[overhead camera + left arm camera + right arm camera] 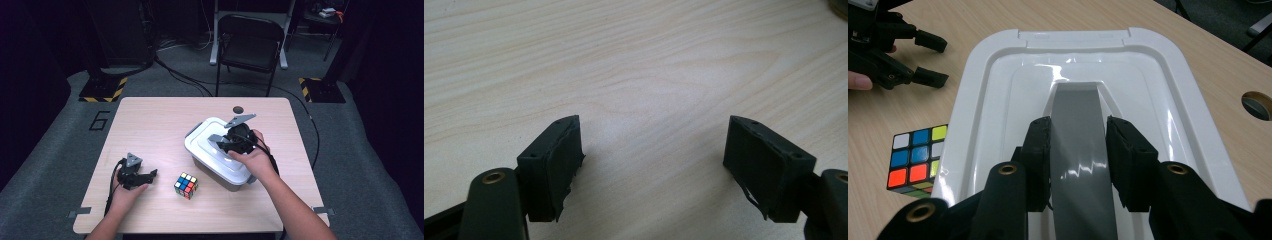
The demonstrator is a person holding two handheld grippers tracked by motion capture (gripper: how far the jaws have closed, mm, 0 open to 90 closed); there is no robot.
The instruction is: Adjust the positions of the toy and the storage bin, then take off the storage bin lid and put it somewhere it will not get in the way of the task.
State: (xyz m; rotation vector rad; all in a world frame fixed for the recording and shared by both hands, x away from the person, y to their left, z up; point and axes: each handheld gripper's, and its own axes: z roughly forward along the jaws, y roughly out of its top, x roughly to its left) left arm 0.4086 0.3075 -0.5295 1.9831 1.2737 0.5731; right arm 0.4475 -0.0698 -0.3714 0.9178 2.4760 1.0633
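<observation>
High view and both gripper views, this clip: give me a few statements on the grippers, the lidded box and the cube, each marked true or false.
1. The right gripper has its jaws on either side of the grey handle of the white lid. True.
2. The left gripper is clamped on the puzzle cube. False: its jaws stand wide apart over bare table, and the cube lies apart from it.
3. The lid has been lifted off the box. False: it sits on the box.
4. The cube sits between the left gripper and the box in the high view. True.
5. The cube rests on top of the lid. False: it lies on the table beside the box.
</observation>
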